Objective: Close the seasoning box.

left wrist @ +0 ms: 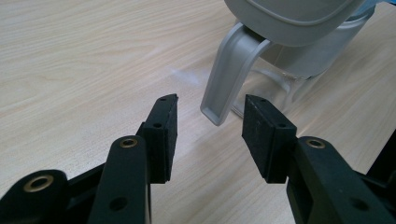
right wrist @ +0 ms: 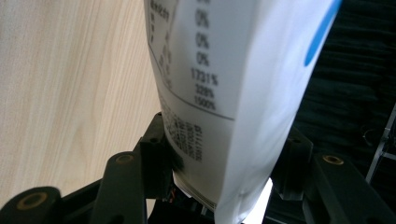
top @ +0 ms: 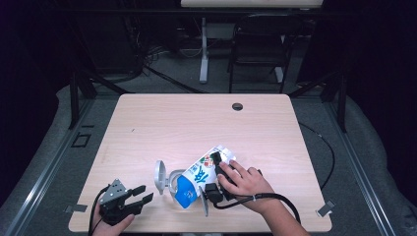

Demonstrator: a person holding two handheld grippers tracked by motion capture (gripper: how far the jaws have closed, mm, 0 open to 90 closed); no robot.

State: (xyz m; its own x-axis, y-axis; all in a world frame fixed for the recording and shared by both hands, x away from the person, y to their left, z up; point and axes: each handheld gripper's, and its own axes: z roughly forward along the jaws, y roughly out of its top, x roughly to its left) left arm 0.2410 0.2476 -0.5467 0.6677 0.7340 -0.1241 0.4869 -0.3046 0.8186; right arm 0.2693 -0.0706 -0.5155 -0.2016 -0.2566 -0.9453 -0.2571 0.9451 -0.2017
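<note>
A: While the right gripper [top: 216,167] clamps the milk carton [top: 196,179], tipped with its lower end over the clear pitcher [top: 172,181], I'd judge the pouring step is in hand. Carton and pitcher sit near the front edge of the table [top: 196,118].

B: Left gripper [top: 140,194]?

A: Jaws well apart, nothing between them, resting just left of the pitcher. Its own view has the pads either side of the grey handle [left wrist: 229,79] but short of it, not touching.

B: Next move?

A: Probably steadying the pitcher by that handle; calls for easing forward before closing.

B: Views differ?

A: Right gripper view shows the pads pressed on the carton's [right wrist: 219,93] printed sides; the high view has a hand [top: 246,184] covering that grip.
</note>
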